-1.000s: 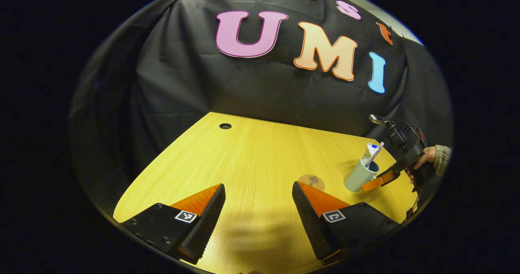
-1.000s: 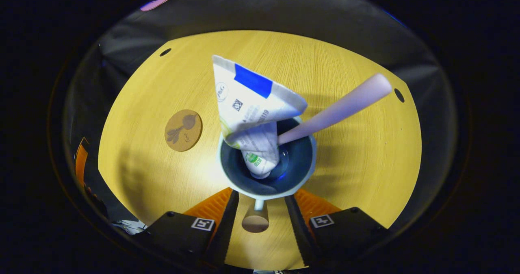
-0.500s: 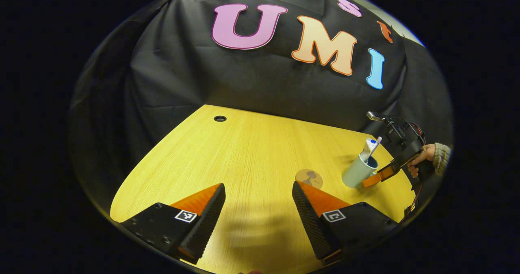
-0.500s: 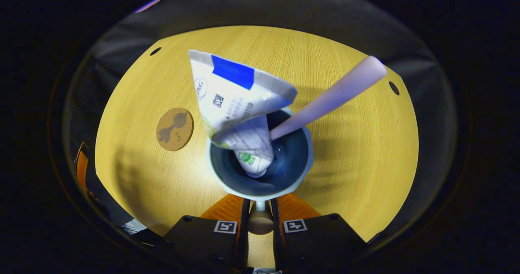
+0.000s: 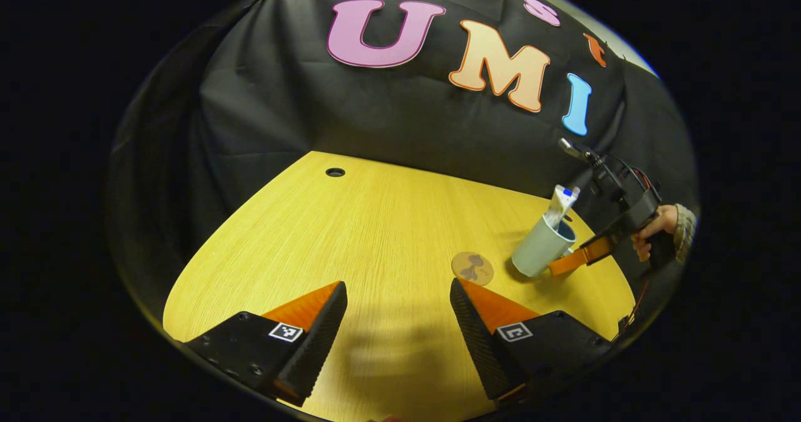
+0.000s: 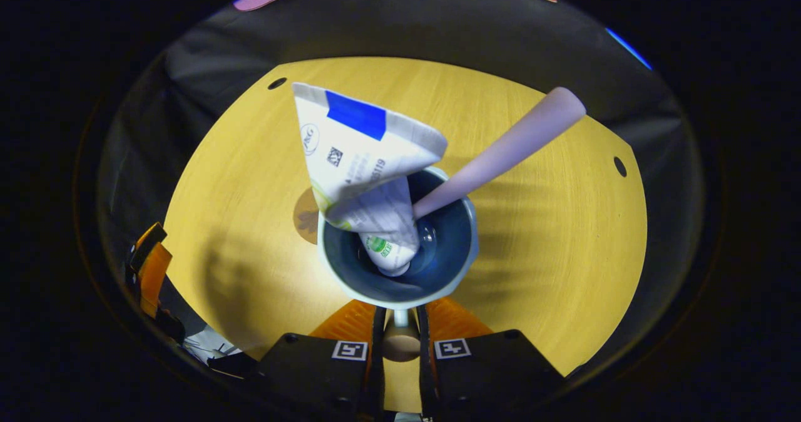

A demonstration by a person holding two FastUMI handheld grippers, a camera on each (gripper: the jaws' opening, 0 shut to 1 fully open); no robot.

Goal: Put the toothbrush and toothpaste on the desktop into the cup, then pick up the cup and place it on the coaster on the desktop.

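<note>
Coaster [image 6: 305,216] mostly hidden behind cup [image 6: 400,293]. Toothbrush [image 6: 500,153] head hidden inside cup. Cup handle between closed right gripper [image 6: 400,340] fingers, mostly hidden.

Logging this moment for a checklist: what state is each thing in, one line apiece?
cup: lifted off the desk, tilted, gripped by its handle.
toothpaste: in the cup, leaning, crimped end up.
toothbrush: in the cup, handle sticking out.
coaster: flat on the desk, bare.
right tool: shut on the cup's handle.
left tool: open, holding nothing.
</note>
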